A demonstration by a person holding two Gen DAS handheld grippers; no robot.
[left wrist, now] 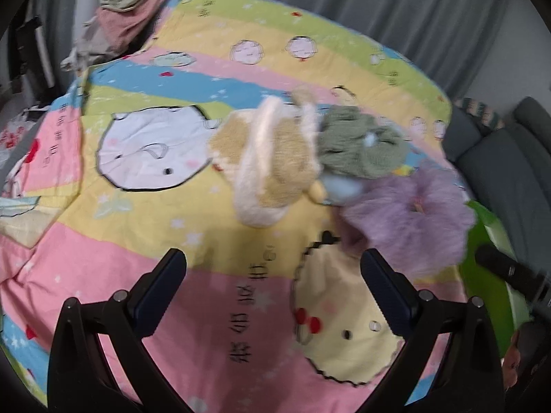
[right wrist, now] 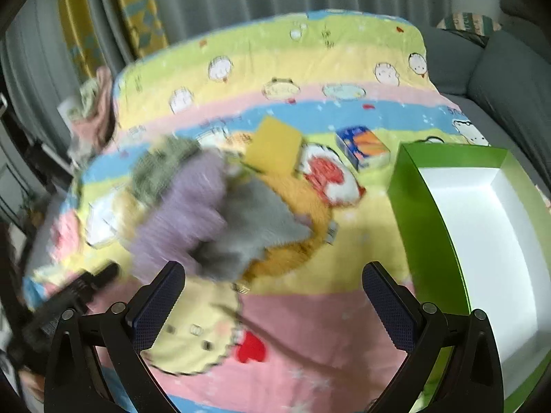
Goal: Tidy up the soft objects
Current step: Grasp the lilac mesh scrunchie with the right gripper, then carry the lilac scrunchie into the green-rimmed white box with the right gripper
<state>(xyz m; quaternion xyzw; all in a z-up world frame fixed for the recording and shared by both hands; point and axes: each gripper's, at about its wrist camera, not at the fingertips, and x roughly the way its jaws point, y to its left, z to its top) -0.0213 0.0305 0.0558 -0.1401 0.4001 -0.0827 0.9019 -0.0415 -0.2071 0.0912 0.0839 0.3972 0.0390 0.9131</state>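
Left gripper (left wrist: 273, 266) open, empty, above quilt (left wrist: 193, 251). Right gripper (right wrist: 273, 280) open, empty. Soft pile mid-quilt: tan plush (left wrist: 272, 158), green knit (left wrist: 358, 144), purple fluff (left wrist: 409, 216) touching. Right view: grey cloth (right wrist: 255, 223) over orange plush (right wrist: 296, 220); yellow sponge (right wrist: 273, 148) behind. Green box (right wrist: 427, 213) at right, white inside

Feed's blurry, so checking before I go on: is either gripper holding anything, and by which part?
Nothing is held. The left gripper and the right gripper are both open with only the quilt between their fingers.
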